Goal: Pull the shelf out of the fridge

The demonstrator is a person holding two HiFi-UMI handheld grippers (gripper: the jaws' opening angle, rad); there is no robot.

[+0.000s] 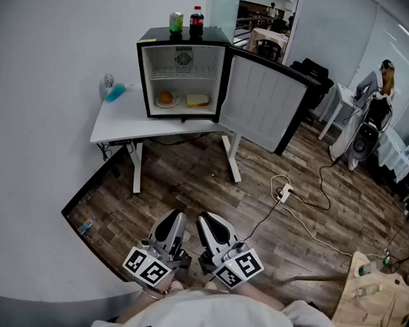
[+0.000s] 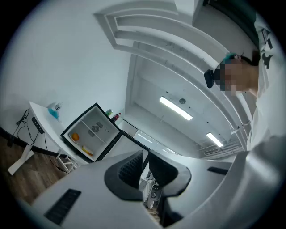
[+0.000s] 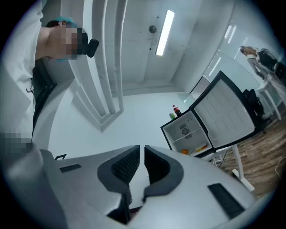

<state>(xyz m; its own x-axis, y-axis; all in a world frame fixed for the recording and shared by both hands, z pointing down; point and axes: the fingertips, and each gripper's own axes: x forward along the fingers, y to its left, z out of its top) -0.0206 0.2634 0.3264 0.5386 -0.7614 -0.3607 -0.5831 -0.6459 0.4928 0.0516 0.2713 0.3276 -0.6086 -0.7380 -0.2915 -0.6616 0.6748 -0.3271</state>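
Head view: fridge (image 1: 146, 77) sits on a white table (image 1: 122, 128), well away from both grippers, with its door (image 1: 263, 101) swung wide open to the right. The wire shelf (image 1: 183, 74) is seated inside, across the upper part of the cavity. Below it on the fridge floor are a plate with an orange (image 1: 166, 98) and a sandwich (image 1: 197, 99) just beside it. A green can (image 1: 176, 22) and a cola bottle (image 1: 196, 21) stand on the fridge top, side by side. A blue object (image 1: 115, 93) lies on the table to the left of the fridge. The left gripper (image 1: 175, 219) and right gripper (image 1: 206, 220) are held close to the body at the bottom of frame, side by side over the wood floor, tips pointing towards the fridge. A power strip (image 1: 284, 191) with its cable lies on the floor to the right. Left gripper view: fingers are closed together with nothing clamped. The camera is tilted up at the ceiling lights, and the open fridge is small at the left, with the shelf visible as a line across the interior. Right gripper view: fingers are closed to a thin slit and hold nothing. The fridge is far off at the right with its door open, bottle and can on top, and the shelf in place inside.
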